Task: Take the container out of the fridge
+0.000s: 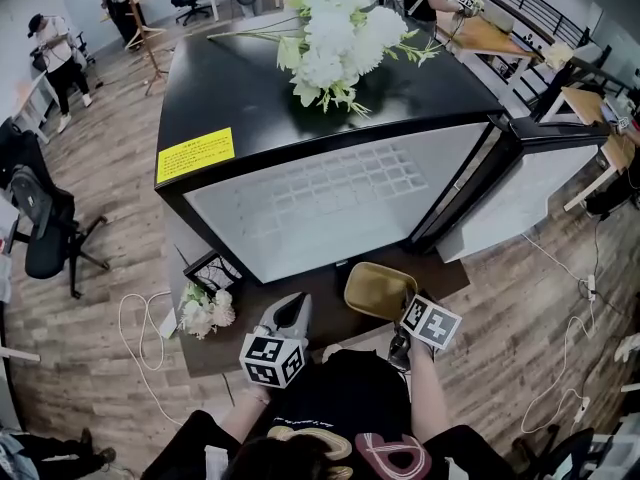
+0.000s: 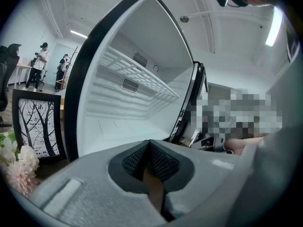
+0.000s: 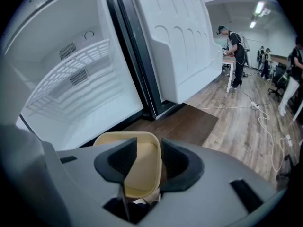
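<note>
Our right gripper (image 3: 149, 145) has its two dark, ribbed fingers (image 3: 124, 161) spread apart. The near wall of the pale yellow, rounded-rectangular plastic container (image 3: 144, 167) stands in the gap between them, and the pads do not clamp it. Our left gripper (image 2: 149, 145) has its cross-hatched black pads (image 2: 136, 160) pressed together at the tips, with nothing between them.

The container is smooth, matte and open-topped, with soft corners, a thin rim and an empty inside. It is out of the black-framed fridge with the white moulded interior (image 1: 230, 98), just in front of the open compartment and over the dark brown mat (image 1: 300, 298) at the fridge's foot. We cannot tell whether it rests on that mat.

Inside the fridge a white wire shelf (image 3: 75, 60) crosses the cavity, whose walls are glossy plastic. The fridge's white door (image 3: 180, 37) stands swung wide, its inner face pressed into shallow arches.
</note>
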A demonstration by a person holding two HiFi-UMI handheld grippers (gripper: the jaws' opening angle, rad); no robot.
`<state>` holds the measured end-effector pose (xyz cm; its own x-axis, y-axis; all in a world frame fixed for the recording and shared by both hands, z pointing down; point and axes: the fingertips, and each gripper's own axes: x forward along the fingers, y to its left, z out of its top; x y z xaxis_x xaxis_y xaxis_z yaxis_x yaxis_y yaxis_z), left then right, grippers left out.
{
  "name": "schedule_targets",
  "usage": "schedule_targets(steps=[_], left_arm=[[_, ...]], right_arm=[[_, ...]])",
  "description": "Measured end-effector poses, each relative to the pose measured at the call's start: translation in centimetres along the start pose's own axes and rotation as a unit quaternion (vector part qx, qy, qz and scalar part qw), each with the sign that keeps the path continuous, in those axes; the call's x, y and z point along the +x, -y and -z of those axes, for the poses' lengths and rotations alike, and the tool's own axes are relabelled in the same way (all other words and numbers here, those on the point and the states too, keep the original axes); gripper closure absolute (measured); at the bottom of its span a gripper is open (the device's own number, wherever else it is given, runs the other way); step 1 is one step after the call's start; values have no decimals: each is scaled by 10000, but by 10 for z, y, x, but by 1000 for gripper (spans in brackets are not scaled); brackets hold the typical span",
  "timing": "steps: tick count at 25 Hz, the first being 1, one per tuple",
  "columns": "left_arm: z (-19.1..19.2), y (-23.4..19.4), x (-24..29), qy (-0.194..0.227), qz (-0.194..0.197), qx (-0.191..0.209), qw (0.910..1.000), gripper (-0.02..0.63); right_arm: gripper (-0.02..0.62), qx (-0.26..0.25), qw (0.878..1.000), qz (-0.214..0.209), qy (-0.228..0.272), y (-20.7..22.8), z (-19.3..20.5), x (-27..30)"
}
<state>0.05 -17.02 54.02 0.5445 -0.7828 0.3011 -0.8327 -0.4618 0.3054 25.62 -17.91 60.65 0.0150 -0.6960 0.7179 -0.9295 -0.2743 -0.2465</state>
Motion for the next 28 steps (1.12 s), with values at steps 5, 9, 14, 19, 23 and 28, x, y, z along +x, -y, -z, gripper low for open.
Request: schedule_targets(steps=[5, 9, 14, 19, 23, 28], left_arm=[[0, 1, 2, 3, 10, 4, 10000, 598], [0, 5, 2, 8, 43, 39, 10000, 598], [-5, 12, 4, 77, 116, 100, 9999, 598], [-11, 22, 3, 186, 237, 40, 9995, 598], [-15, 29, 4, 248, 324, 39, 9992, 598], [-15, 39, 4, 230, 455, 126, 9986, 598]], right_arm=[[379, 14, 9988, -245, 421, -5, -18, -13], [359, -131, 9969, -498, 598, -14, -27, -24], [396, -661, 9897, -847, 946, -35, -35, -47], [450, -1013, 9814, -1148, 1157, -55, -28, -65], [500, -1224, 9775, -1264, 1166, -66, -18, -70], [557, -1441, 9740, -1299, 1170, -77, -5, -72]])
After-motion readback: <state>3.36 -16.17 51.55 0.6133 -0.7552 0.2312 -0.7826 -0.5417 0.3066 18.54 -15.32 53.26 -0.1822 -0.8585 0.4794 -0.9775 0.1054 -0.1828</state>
